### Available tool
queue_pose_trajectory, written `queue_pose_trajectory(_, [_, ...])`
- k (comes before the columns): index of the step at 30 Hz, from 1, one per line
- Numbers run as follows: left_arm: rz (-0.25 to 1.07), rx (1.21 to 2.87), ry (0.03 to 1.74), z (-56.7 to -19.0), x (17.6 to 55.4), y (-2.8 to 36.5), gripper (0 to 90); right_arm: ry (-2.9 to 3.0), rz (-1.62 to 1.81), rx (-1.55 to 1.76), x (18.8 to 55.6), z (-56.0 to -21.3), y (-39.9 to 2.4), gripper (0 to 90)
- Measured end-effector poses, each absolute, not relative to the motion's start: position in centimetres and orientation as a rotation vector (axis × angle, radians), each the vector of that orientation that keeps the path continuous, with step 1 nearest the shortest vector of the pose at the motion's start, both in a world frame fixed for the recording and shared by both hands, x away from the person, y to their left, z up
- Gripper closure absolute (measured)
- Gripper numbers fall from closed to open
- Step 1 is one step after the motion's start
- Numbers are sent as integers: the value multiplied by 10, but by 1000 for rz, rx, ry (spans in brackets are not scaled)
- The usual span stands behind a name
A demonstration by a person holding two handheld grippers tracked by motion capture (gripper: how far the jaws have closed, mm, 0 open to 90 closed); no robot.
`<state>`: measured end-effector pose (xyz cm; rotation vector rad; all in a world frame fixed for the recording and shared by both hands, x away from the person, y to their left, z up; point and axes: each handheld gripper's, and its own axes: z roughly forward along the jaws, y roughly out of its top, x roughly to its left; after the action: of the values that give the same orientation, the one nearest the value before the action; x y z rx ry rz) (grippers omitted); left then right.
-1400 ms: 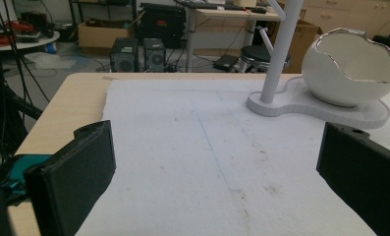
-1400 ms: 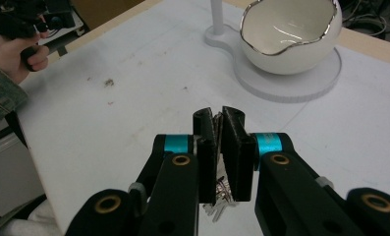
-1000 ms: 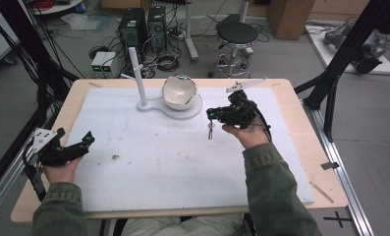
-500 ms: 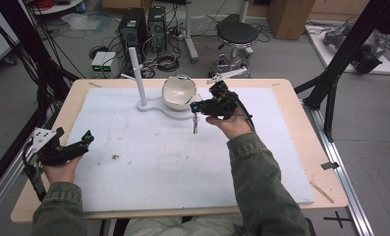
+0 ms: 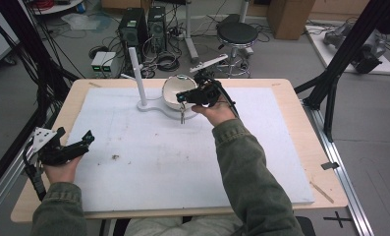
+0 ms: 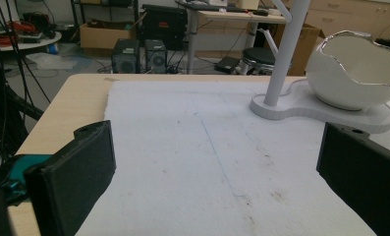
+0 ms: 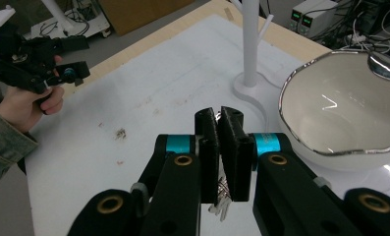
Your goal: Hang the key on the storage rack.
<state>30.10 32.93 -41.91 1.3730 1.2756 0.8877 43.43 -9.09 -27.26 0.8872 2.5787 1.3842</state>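
A workshop floor strewn with cables, computer towers and a round stool [image 5: 237, 33] lies behind a wooden surface [image 5: 300, 123] covered by a white mat [image 5: 173, 162]. Near the far edge of the mat stands a white stand [image 5: 151, 104] with an upright post [image 5: 136, 73], and on its flat base sits a white bowl [image 7: 340, 118] with a wavy silver rim.

The right gripper [image 5: 182, 97] hangs just at the near side of the bowl, above the mat. Its jaws are closed tight on a small bunch of keys [image 5: 182, 115], which dangles below them toward the mat; in the right gripper view the metal of the keys [image 7: 222, 196] shows beneath the pinched pads, with the bowl just beside them to the right.

The left gripper [image 5: 87, 139] rests low near the left edge of the mat, well apart from the stand. Its jaws stand wide with nothing between them, and they point across the mat toward the stand and bowl.
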Motion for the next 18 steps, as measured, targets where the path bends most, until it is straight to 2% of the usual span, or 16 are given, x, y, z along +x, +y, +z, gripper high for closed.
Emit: queue_pose_trajectory(18, [882, 1366, 1268, -420, 304, 330, 17, 2581, 1402, 861, 463, -250, -44, 882])
